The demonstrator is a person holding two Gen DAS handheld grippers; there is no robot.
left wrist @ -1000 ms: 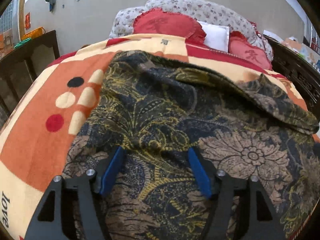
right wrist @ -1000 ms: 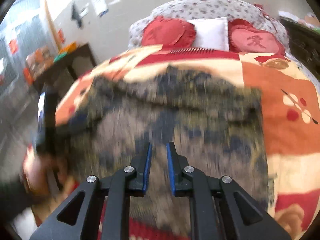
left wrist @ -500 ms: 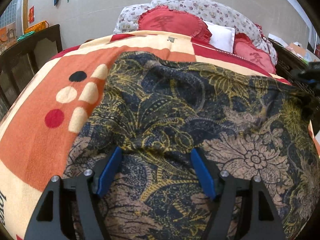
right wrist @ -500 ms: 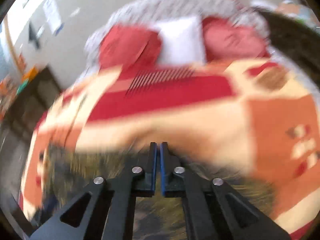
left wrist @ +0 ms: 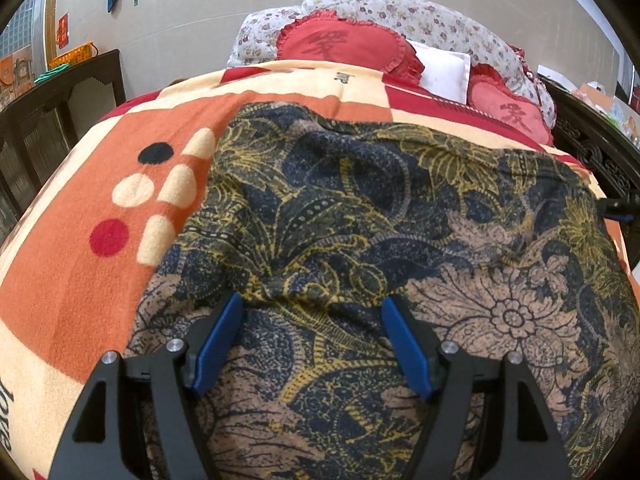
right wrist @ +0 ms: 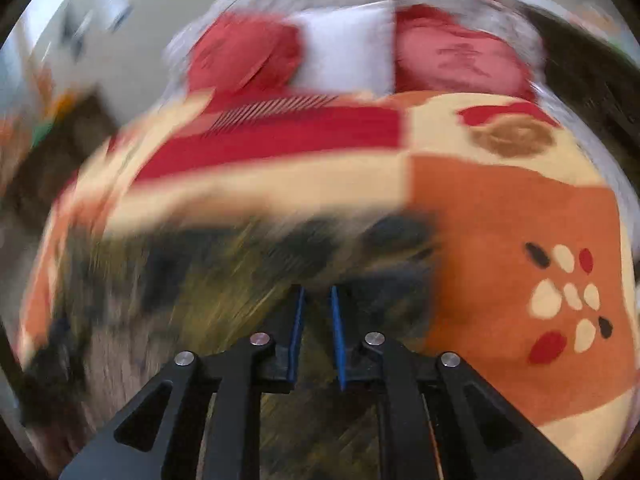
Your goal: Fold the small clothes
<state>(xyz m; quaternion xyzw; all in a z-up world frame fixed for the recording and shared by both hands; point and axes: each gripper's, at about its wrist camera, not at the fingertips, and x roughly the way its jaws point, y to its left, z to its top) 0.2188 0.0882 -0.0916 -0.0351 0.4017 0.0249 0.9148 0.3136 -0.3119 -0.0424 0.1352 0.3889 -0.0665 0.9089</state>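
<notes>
- The dark floral garment (left wrist: pixel 360 240) lies spread on the bed's orange blanket (left wrist: pixel 80 280), below the red pillows
- left claw (left wrist: pixel 312 340) gapes wide over its near edge, apparently pinning it; right claw (right wrist: pixel 316 336), jaws just reopened slightly, stands narrowly parted at the garment's right edge, gripping nothing visible

from my left camera, bare blanket (left wrist: pixel 72 280) lies open at nine o'clock, flat and free to cross. the garment (left wrist: pixel 360 220) covers the middle and three o'clock. at twelve, pillows (left wrist: pixel 344 46) pile against the wall and close that end. a dark wooden frame (left wrist: pixel 592 152) walls off two o'clock, dark furniture (left wrist: pixel 60 120) ten o'clock. the right view, blurred, shows open blanket (right wrist: pixel 520 240) at three.
</notes>
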